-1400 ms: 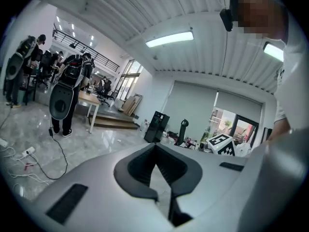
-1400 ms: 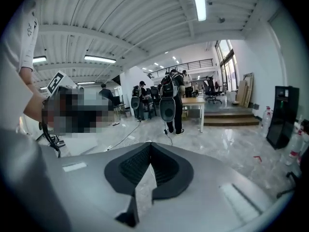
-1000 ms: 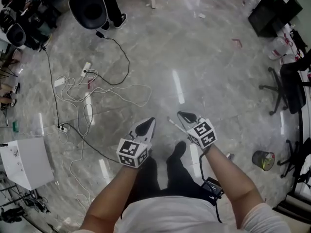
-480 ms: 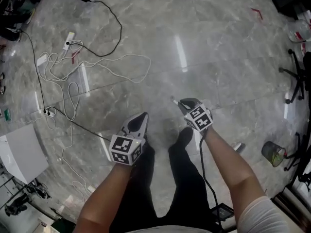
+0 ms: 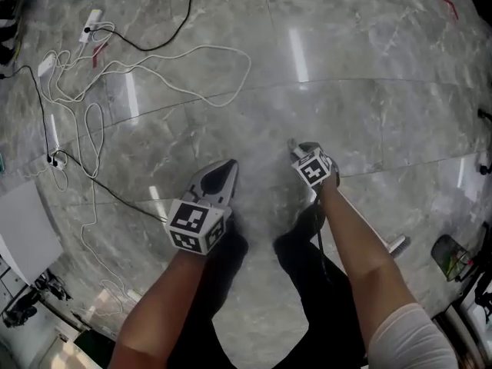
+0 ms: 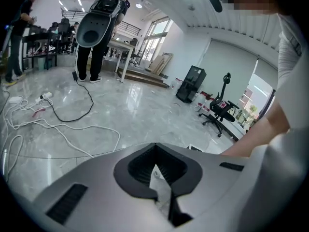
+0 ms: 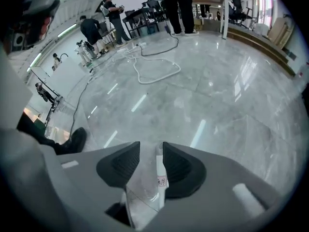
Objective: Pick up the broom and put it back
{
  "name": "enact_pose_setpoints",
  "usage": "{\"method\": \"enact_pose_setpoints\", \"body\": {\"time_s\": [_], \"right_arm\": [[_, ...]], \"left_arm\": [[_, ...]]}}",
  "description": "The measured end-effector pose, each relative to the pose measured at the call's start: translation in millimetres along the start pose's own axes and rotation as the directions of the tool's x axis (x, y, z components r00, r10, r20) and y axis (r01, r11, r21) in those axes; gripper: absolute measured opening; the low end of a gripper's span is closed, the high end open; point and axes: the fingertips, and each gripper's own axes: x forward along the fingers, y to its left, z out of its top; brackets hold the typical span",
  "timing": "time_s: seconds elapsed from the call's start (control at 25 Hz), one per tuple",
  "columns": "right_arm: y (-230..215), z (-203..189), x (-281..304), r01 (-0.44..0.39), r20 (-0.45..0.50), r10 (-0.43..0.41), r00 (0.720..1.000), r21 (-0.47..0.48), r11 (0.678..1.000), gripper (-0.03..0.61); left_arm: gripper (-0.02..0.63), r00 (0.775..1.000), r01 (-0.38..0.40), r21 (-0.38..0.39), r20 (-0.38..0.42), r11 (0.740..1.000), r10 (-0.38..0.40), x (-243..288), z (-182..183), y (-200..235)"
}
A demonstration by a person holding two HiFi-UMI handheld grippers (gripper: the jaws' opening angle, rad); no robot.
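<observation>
Head view, the left gripper and right gripper hang low over the marble floor; left gripper view, jaws pressed together, empty; right gripper view, jaws just sprung apart, the broom's white handle loose between them.

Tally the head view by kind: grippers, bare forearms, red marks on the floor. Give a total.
Grippers: 2, left gripper and right gripper, whose jaws have just been opening, nothing between
Forearms: 2
Red floor marks: 2
Total: 6
</observation>
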Motion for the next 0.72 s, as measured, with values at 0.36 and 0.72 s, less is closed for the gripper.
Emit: {"method": "enact_pose_setpoints", "body": {"time_s": [0.36,0.72], "right_arm": [[-25.7,-43.4,103.7,0.098,-0.127,-0.101,0.987,-0.036,0.995,0.147],[-22.9,-20.5,70.9,0.139,-0.037,-0.142,0.989,-0.077,0.987,0.084]], "left_arm": [[0.003,0.999,0.010,-0.009,0.041,1.000,-0.010,46.9,-27.1,51.5],[0.005,0.998,0.000,-0.021,0.070,1.000,0.001,31.5,-11.6,52.1]]}}
